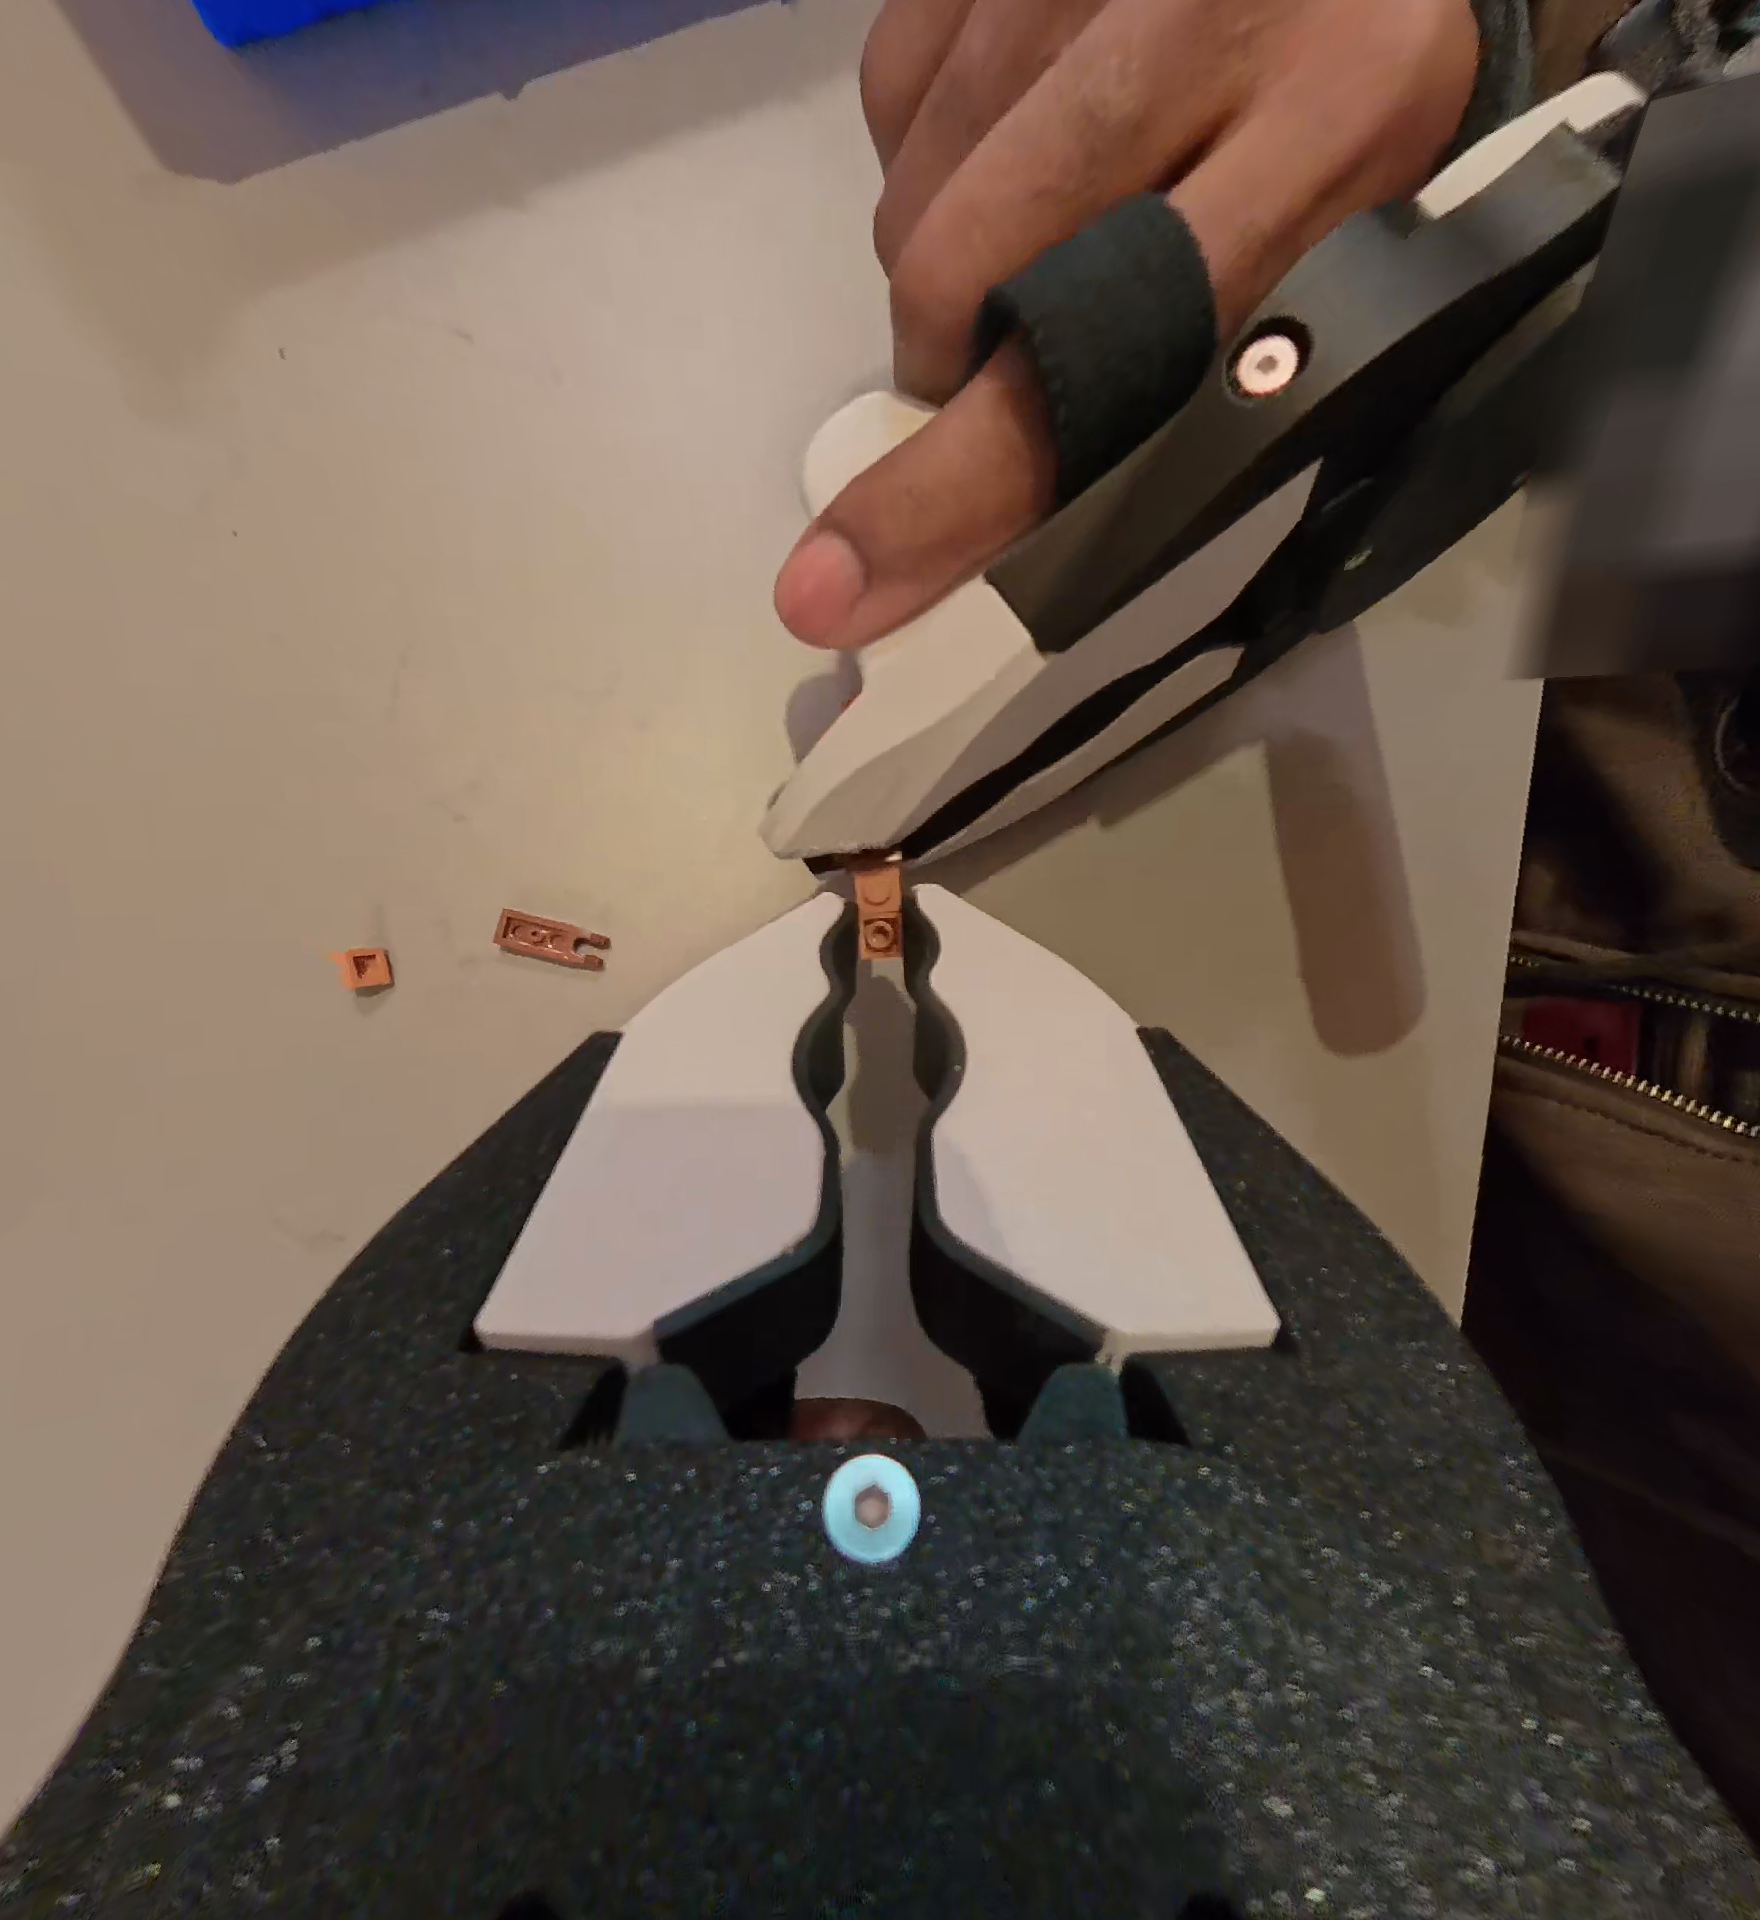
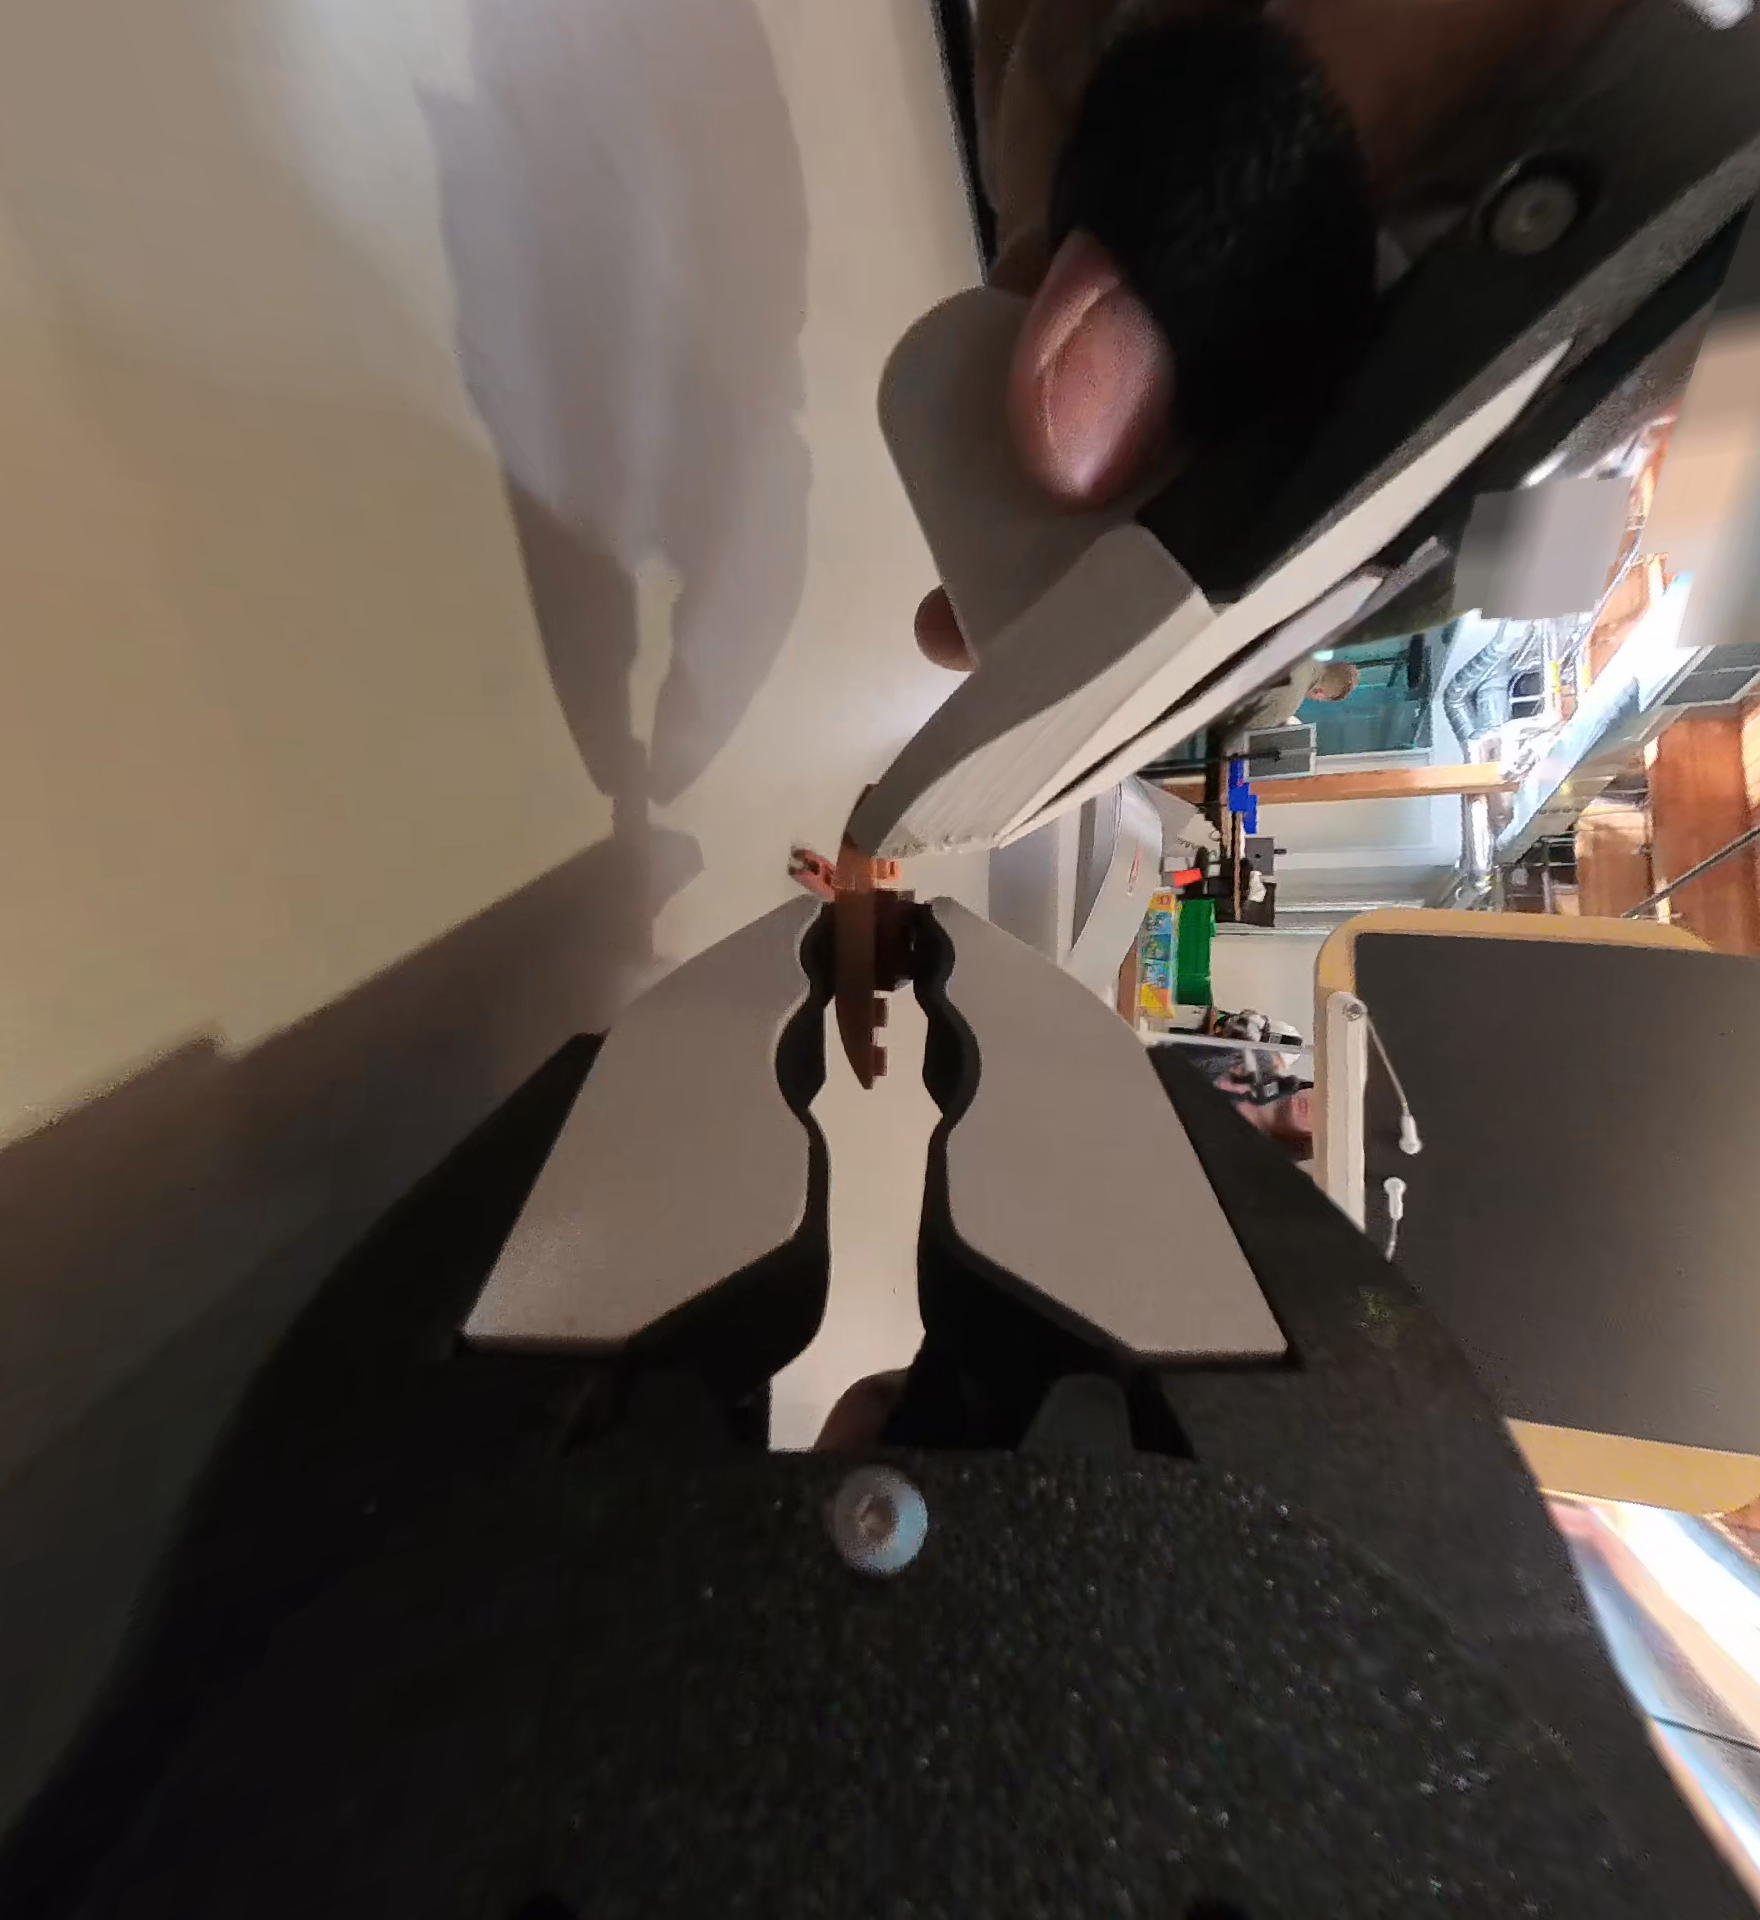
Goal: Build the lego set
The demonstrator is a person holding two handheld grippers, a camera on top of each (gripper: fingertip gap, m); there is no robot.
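My left gripper is shut on a small orange-brown lego piece and holds it above the white table. My right gripper comes in from the upper right with a person's hand on it, and its tips meet the top of that piece. In the right wrist view my right gripper is shut on a thin brown studded plate, held edge-on. The left gripper presses the small piece against the plate's far end.
Two loose pieces lie on the table to the left: a small orange piece and a brown clip plate. A blue object is at the far edge. A person's jacket is at the right. A dark wood-edged board stands nearby. My left and right fingertips are right by each other. The blue object is about 20 cm from my right fingertips.
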